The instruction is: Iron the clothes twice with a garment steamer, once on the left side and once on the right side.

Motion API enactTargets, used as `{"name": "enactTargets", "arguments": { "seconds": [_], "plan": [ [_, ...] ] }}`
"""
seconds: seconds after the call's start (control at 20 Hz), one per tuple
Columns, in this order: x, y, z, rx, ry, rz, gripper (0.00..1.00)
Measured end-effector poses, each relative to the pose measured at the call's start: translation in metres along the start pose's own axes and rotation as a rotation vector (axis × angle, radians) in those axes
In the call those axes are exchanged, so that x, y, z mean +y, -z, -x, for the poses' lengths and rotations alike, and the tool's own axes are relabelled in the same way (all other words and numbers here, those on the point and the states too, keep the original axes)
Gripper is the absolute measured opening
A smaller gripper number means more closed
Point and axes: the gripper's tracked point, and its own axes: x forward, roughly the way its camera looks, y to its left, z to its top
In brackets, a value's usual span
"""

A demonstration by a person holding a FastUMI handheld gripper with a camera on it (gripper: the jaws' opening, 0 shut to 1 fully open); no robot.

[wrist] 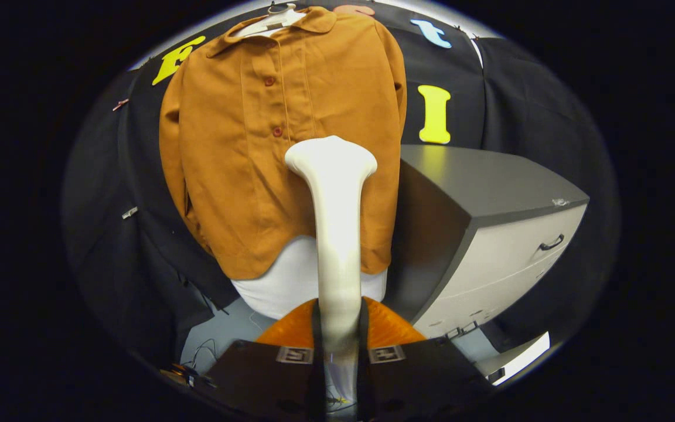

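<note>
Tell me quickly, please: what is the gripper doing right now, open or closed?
Gripper: closed on the handle of the white garment steamer, whose head points at the brown shirt.

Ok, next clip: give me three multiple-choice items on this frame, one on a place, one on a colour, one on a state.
1. Where is the steamer head?
A. Against the shirt front, below the buttons
B. On the cabinet top
C. On the floor

2. What colour is the shirt?
A. Blue
B. Brownish orange
C. Green

3. What is the gripper doing?
A. Open, holding nothing
B. Shut on the hanger
C. Shut on the steamer handle

Answers: 1 A, the head lies over the shirt, left of the cabinet. 2 B, its cloth is brownish orange. 3 C, both fingers press the handle.
</note>
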Motion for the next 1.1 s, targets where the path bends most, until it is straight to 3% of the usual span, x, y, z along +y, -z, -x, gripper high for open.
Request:
{"name": "enactTargets", "arguments": {
  "seconds": [0.4, 0.7, 1.1],
  "plan": [
    [0.004, -0.075, 0.069, -0.234, 0.002, 0.015, 0.18],
    [0.04, -0.153, 0.117, -0.435, -0.027, 0.119, 0.18],
    [0.111, -0.213, 0.124, -0.582, -0.045, 0.276, 0.18]
  ]
}}
